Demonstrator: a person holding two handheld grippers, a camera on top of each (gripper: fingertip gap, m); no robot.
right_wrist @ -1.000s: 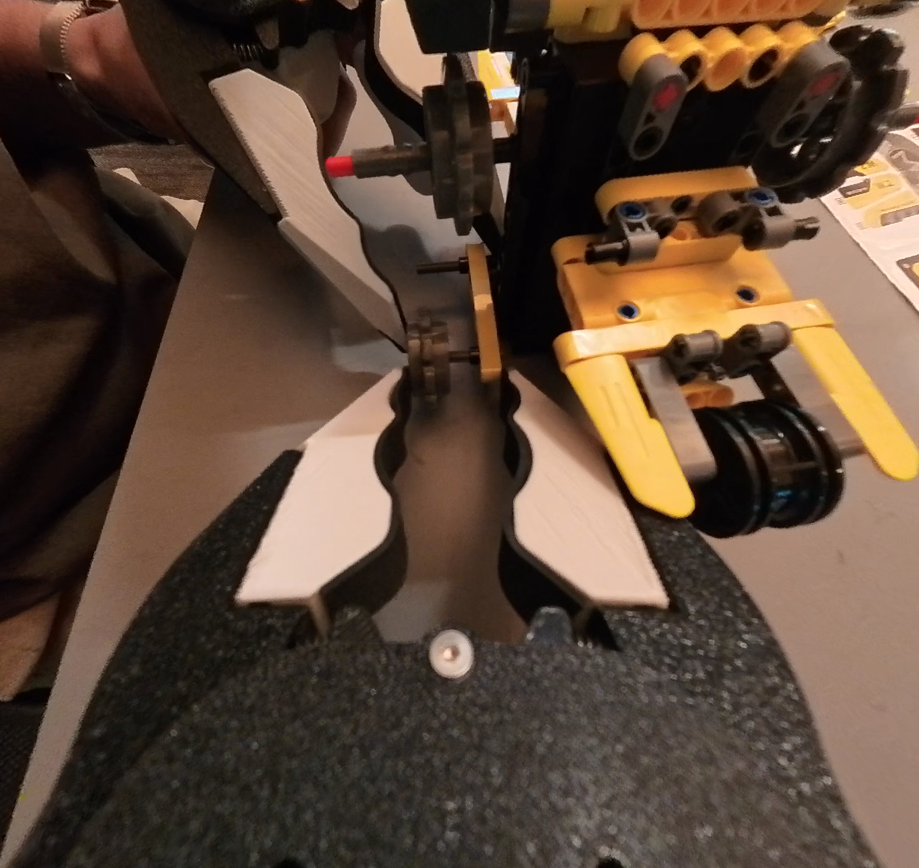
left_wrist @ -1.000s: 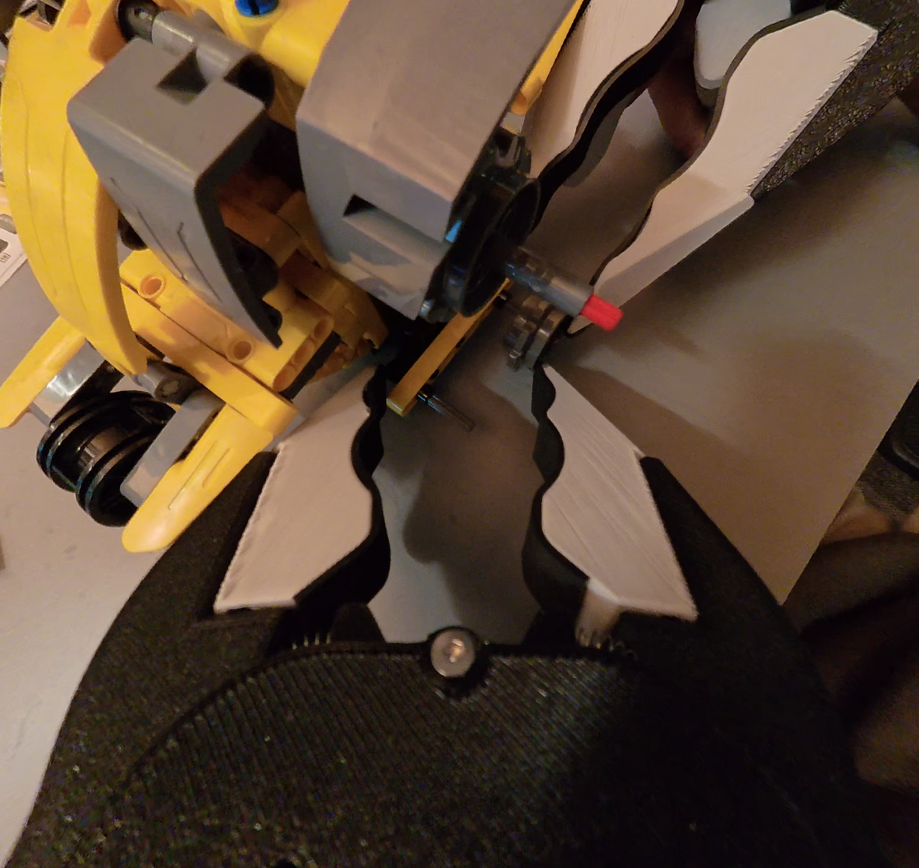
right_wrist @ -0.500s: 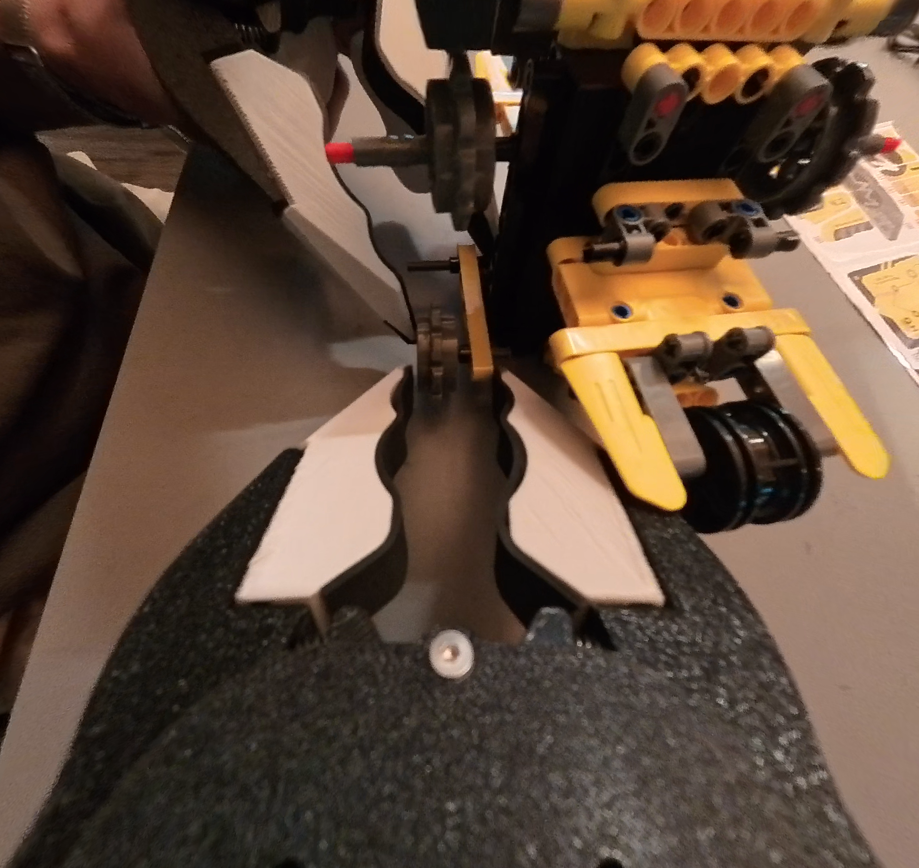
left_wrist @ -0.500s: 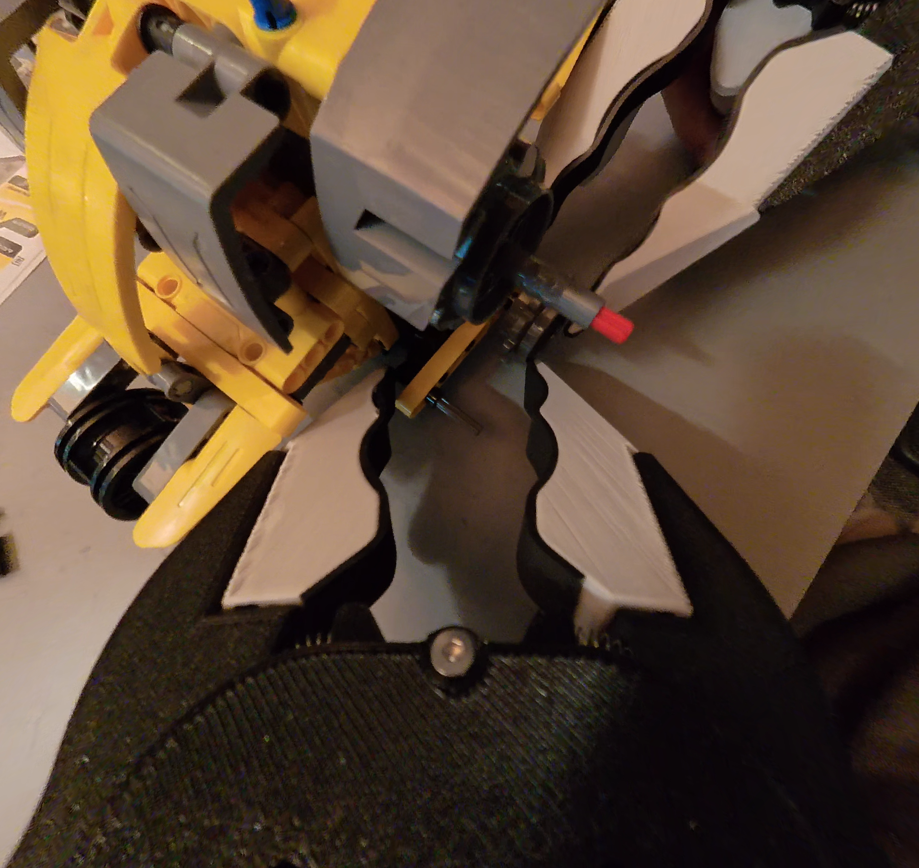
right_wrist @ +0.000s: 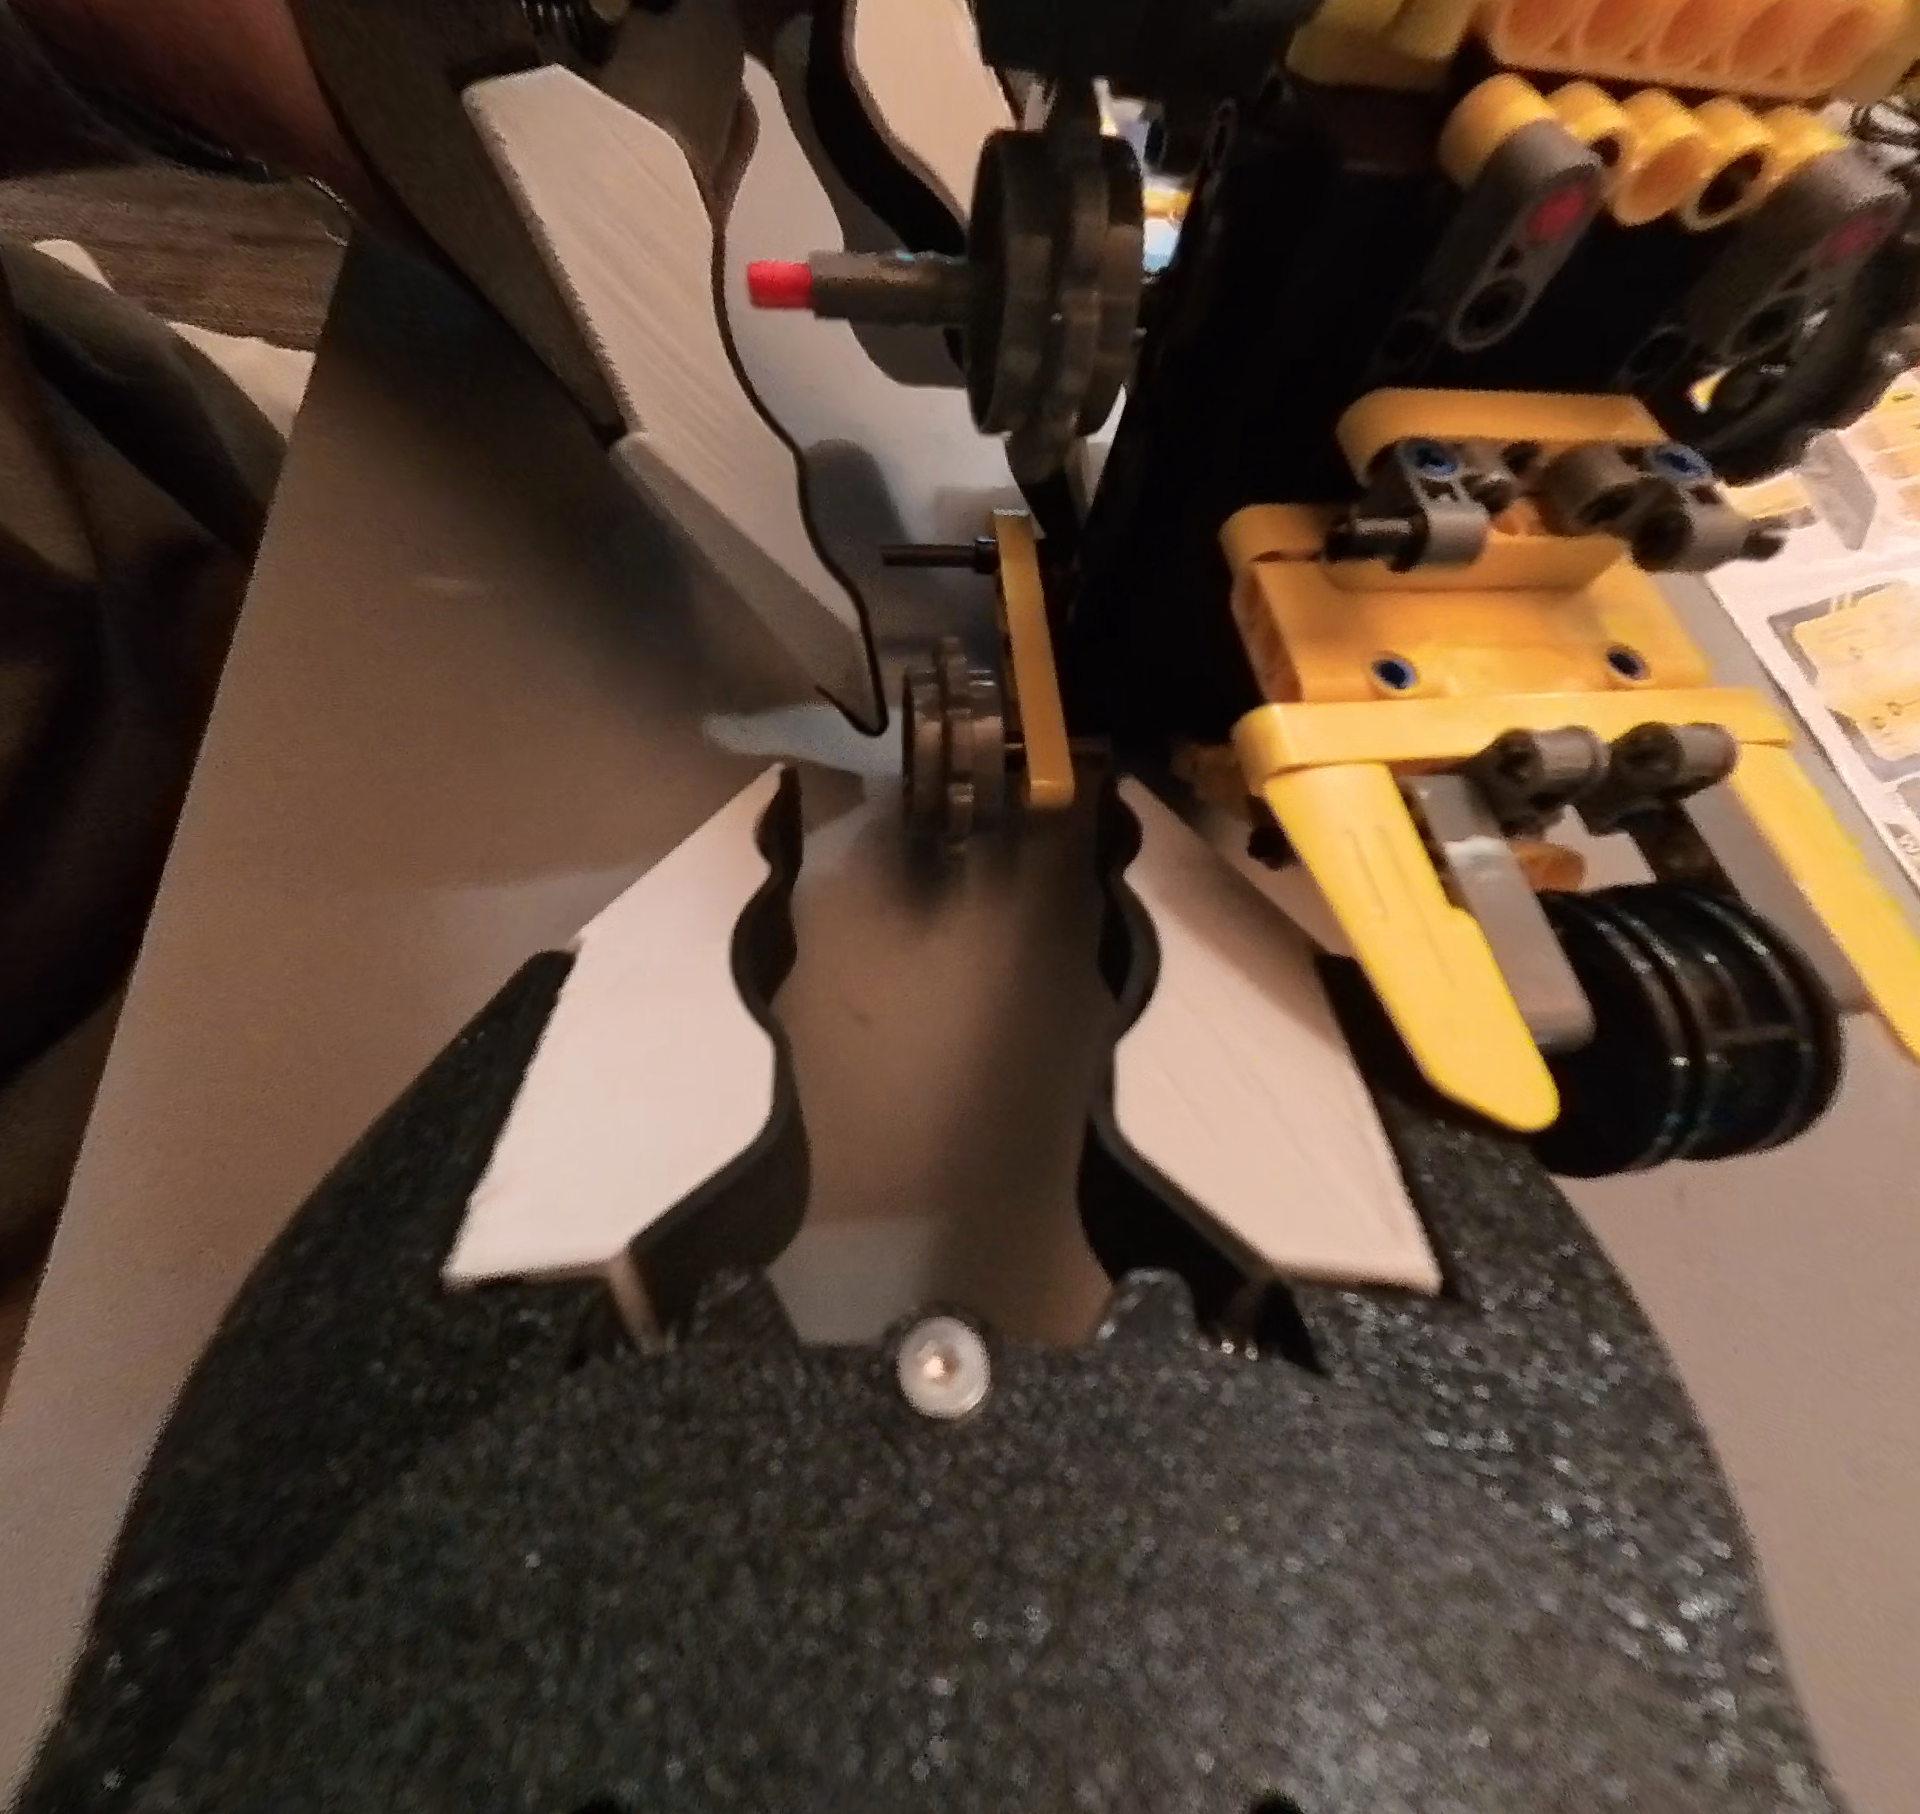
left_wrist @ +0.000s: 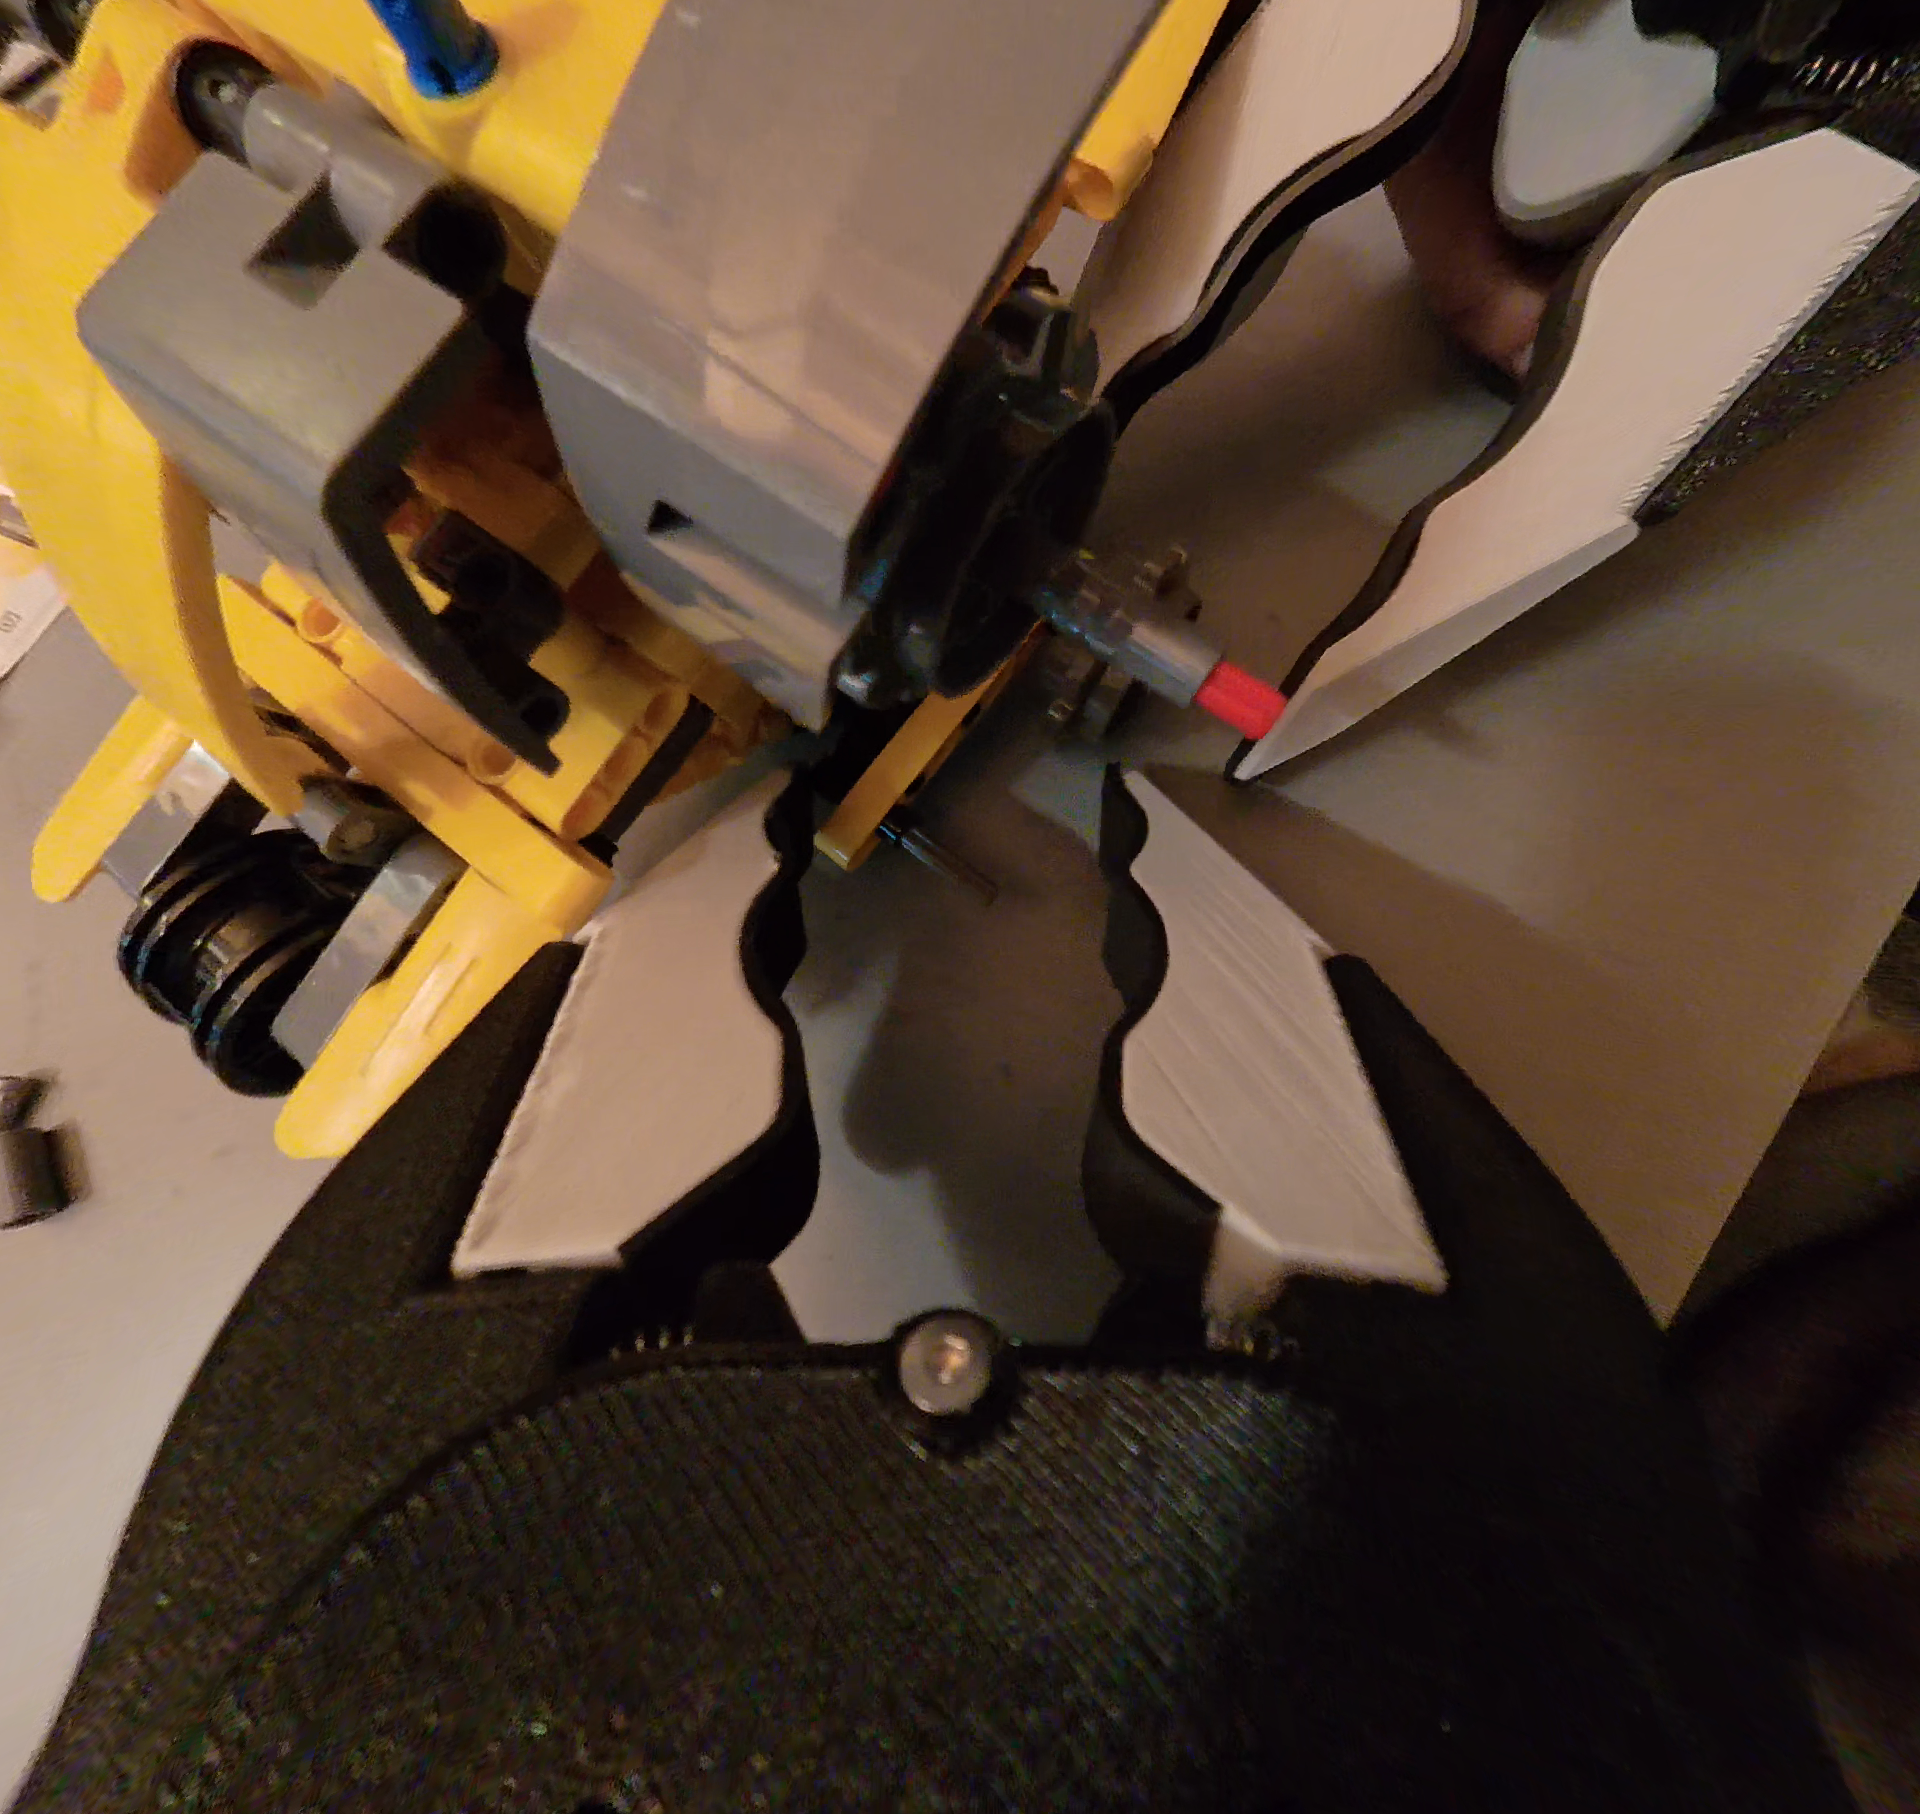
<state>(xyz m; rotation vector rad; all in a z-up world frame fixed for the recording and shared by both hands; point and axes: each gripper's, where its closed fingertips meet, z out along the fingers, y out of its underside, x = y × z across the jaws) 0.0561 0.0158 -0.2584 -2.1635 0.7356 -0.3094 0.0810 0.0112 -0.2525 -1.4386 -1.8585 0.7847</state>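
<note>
A yellow and grey construction-toy vehicle point(left_wrist: 343, 81) stands on the grey table point(left_wrist: 1558, 933). It also shows in the right wrist view point(right_wrist: 1455, 611). On its side are a large black gear point(right_wrist: 1049, 289), a grey axle with a red tip point(right_wrist: 779, 281) and a thin yellow beam point(right_wrist: 1029, 663) with a small dark gear point(right_wrist: 940, 756) close against it. My right gripper point(right_wrist: 948, 793) is open, its fingertips on either side of the small gear and beam. My left gripper point(left_wrist: 948, 798) is open, with the yellow beam's point(left_wrist: 883, 788) lower end just inside its left fingertip. The two grippers nearly meet.
The vehicle's black wheel point(right_wrist: 1704, 1037) and yellow fork prongs point(right_wrist: 1423, 943) stick out beside my right gripper. A printed sheet point(right_wrist: 1849, 621) lies at the right. A small black part point(left_wrist: 31, 1151) lies at the far left. The table edge point(left_wrist: 1766, 1141) runs close by. A person's arm point(right_wrist: 156, 50) is at upper left. Less than 4 cm separates the two grippers' tips.
My right gripper's jaws have widened from a narrow grip around the small gear and beam. The small gear now sits closer to the yellow beam. My left gripper has stayed open.
</note>
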